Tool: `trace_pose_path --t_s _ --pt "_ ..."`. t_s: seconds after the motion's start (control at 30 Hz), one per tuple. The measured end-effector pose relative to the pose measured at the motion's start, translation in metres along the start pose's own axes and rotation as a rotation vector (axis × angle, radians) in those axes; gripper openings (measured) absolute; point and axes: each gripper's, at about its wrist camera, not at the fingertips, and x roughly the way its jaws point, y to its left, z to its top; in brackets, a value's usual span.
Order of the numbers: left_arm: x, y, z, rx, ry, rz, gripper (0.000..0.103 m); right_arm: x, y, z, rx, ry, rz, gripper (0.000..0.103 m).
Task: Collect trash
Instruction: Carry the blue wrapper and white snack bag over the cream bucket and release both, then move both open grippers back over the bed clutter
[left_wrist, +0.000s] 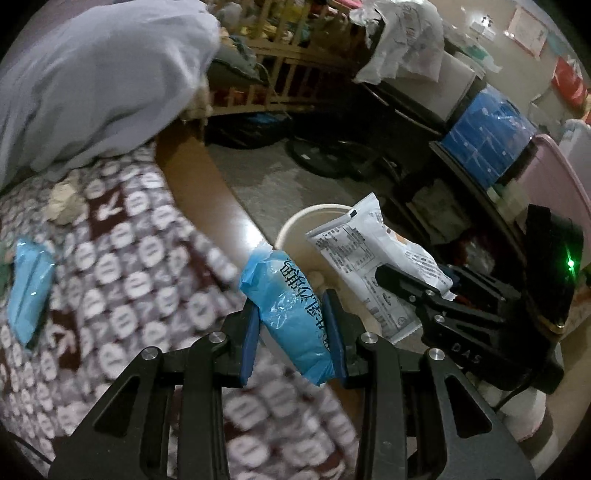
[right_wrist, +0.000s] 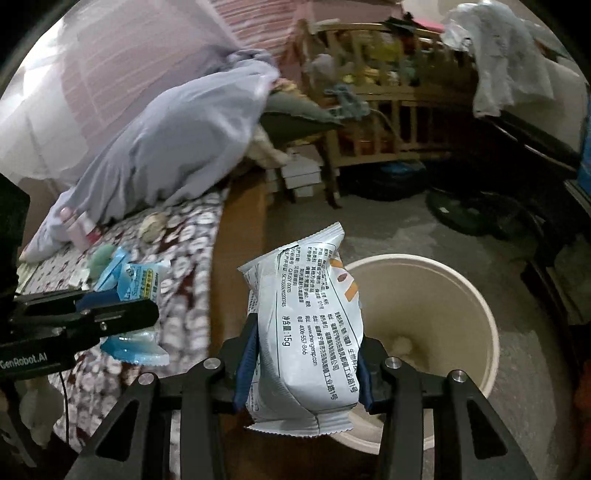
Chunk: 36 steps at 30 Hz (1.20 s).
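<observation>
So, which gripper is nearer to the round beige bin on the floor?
Right. The right gripper holds the white packet at the beige bin's near rim. The left gripper, holding the blue packet, is beside it, closer to the bed.

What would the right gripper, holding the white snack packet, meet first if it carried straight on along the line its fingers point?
Most likely the beige bin: the right gripper, clamped on the white snack packet, points down toward its near rim and open mouth. Depth is unclear.

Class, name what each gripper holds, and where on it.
Left gripper: blue wrapper, around its lower half. Right gripper: white snack packet, across its lower half.
</observation>
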Motion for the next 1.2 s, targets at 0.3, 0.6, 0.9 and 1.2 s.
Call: trace_pose_path --t_s 0.3,0.6,0.9,1.2 --pt "0.034 -0.021 0.014 0.027 0.031 0.004 0.031 0.002 -0.035 -0.007 0.069 -0.01 -0.092 0.043" --pt "0.055 -0.029 0.018 0.045 0.052 -0.017 0.031 0.012 -0.061 -0.012 0.137 0.004 -0.127 0.043" --pt "0.065 -0.034 0.019 0.046 0.048 -0.103 0.033 0.014 -0.08 -0.015 0.202 0.011 -0.158 0.043" --pt "0.059 -0.028 0.016 0.042 0.05 -0.086 0.058 0.018 -0.083 -0.012 0.229 0.006 -0.174 0.058"
